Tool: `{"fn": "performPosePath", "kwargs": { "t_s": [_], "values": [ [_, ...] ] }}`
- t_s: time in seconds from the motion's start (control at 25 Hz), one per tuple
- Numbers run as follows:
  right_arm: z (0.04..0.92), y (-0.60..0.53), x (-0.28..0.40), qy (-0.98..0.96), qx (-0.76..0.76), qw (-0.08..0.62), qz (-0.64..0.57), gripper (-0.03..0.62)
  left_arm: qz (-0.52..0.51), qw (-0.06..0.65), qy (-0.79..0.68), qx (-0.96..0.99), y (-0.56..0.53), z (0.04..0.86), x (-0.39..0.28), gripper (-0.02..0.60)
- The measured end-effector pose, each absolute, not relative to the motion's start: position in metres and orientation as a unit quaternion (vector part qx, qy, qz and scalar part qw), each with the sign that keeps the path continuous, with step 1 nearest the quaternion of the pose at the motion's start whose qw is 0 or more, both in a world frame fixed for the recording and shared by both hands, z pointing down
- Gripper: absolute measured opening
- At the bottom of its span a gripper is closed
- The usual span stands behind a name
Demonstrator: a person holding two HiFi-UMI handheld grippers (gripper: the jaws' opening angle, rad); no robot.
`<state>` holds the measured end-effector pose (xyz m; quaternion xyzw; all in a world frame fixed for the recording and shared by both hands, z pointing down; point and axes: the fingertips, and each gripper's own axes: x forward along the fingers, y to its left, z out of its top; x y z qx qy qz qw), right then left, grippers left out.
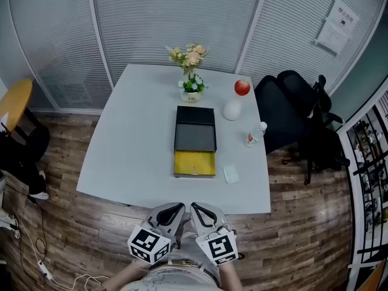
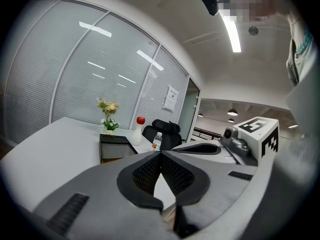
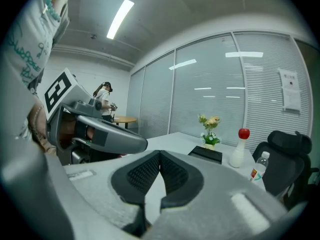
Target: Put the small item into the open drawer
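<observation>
A black drawer box (image 1: 195,128) lies in the middle of the white table (image 1: 133,156), and its yellow drawer (image 1: 194,162) is pulled open toward me. A small white flat item (image 1: 231,174) rests on the table just right of the drawer. My two grippers hang side by side below the table's near edge, over the wooden floor. The left gripper (image 1: 179,206) (image 2: 160,153) is shut with nothing between its pads. The right gripper (image 1: 194,206) (image 3: 160,152) is likewise shut and empty. The box (image 2: 116,145) (image 3: 206,154) lies far ahead of both.
Behind the box stand a flower vase (image 1: 191,90) and a white bottle (image 1: 232,110) with a red apple (image 1: 242,87) on top. A plastic bottle (image 1: 255,134) stands near the table's right edge. A black office chair (image 1: 297,114) is at the right, and a yellow round table (image 1: 13,102) at the far left.
</observation>
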<state>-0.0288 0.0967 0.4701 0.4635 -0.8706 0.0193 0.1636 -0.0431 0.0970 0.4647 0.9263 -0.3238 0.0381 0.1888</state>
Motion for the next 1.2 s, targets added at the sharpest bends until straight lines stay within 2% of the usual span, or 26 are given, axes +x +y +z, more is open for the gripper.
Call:
{"fn": "performPosePath", "kwargs": {
  "t_s": [1.2],
  "values": [
    [0.468,-0.037,0.054,-0.892,0.423,0.161,0.016,0.003,0.046,0.209,-0.348,0.913,-0.039,0.464,0.042,-0.003]
  ]
}}
